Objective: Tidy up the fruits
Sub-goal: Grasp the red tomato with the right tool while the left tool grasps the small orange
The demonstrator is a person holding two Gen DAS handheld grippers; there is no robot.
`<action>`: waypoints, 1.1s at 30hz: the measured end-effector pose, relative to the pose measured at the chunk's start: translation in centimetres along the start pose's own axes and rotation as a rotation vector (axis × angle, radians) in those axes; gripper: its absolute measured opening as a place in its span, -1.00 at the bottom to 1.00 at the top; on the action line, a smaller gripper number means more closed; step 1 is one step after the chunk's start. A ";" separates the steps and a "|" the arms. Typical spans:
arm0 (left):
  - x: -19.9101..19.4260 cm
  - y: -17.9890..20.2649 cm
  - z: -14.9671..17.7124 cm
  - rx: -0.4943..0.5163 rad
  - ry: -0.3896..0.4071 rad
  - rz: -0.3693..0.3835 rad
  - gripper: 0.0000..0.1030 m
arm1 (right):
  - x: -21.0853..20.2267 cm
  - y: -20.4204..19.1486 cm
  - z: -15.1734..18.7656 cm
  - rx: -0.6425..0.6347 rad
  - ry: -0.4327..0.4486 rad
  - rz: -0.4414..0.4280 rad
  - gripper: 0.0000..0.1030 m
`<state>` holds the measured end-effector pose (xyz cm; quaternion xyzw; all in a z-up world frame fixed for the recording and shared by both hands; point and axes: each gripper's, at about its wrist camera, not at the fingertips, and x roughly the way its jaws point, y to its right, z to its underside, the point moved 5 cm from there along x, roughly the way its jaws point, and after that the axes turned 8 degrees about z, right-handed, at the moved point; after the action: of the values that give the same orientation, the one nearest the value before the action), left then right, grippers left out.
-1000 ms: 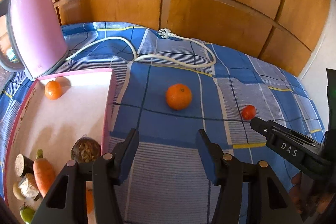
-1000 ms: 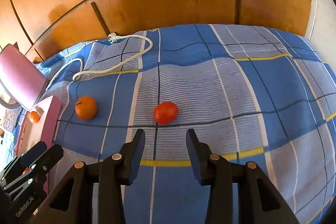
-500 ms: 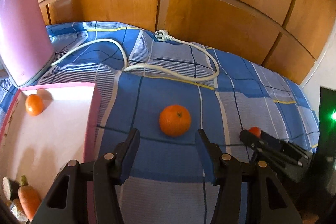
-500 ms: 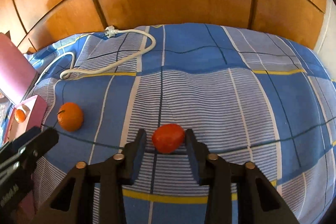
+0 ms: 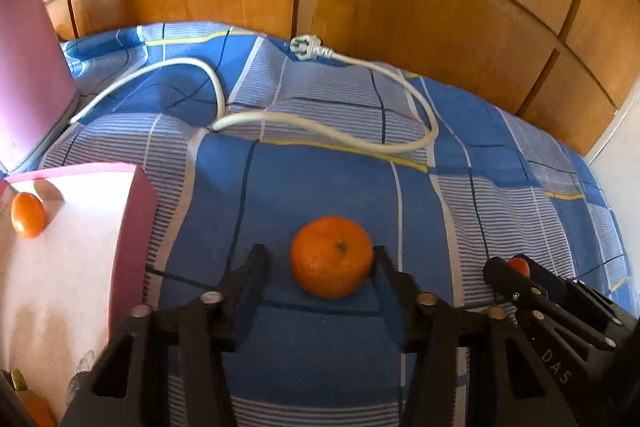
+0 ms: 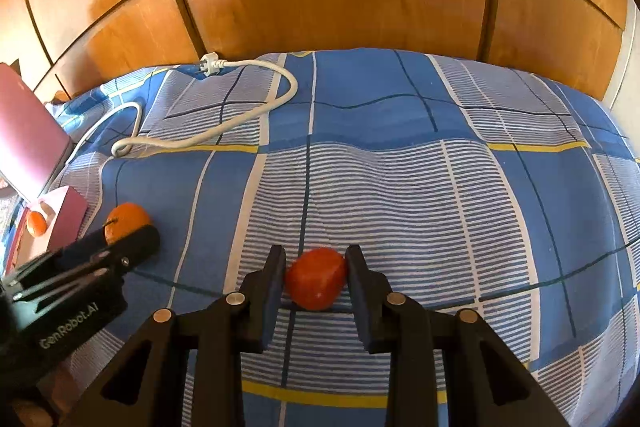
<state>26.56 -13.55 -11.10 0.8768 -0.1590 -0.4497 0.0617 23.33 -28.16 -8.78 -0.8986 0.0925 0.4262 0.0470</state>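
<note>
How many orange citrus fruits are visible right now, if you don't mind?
2: a large orange on the bedspread between the left gripper's fingers, and a small orange inside the pink box. Others may be hidden.

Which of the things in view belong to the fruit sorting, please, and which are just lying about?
Job: orange, red fruit, small orange in pink box, both tongs.
Lying about: white power cord, checked bedcover.

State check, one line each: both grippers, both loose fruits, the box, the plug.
left gripper: open, straddling the orange
right gripper: shut on tomato
orange: on the bedspread, ungripped
tomato: clamped, not lifted
pink box: lid open, small orange inside
white plug: unplugged
</note>
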 end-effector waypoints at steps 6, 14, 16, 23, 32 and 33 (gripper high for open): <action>-0.9 0.1 0.9 0.003 -0.009 -0.001 -0.26 | -0.5 0.2 0.6 0.010 -0.010 -0.026 -0.43; -3.5 1.6 5.0 0.039 -0.032 0.011 -0.26 | -2.7 0.5 3.7 0.013 -0.055 -0.076 -0.44; -4.4 1.9 6.2 0.032 -0.038 0.018 -0.26 | -3.4 0.4 4.7 0.008 -0.067 -0.091 -0.44; -7.4 3.0 10.5 0.046 -0.039 0.064 -0.26 | -6.3 -0.1 8.6 -0.035 -0.084 -0.109 -0.44; -10.4 3.9 14.8 0.081 0.005 0.136 -0.25 | -9.3 -0.3 12.6 -0.058 -0.095 -0.146 -0.43; -10.6 3.8 15.1 0.085 0.010 0.141 -0.25 | -9.5 -0.3 12.9 -0.058 -0.093 -0.151 -0.43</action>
<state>7.73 -13.09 -10.82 0.8675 -0.2393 -0.4325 0.0567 7.69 -24.53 -9.57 -0.8832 0.0099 0.4654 0.0570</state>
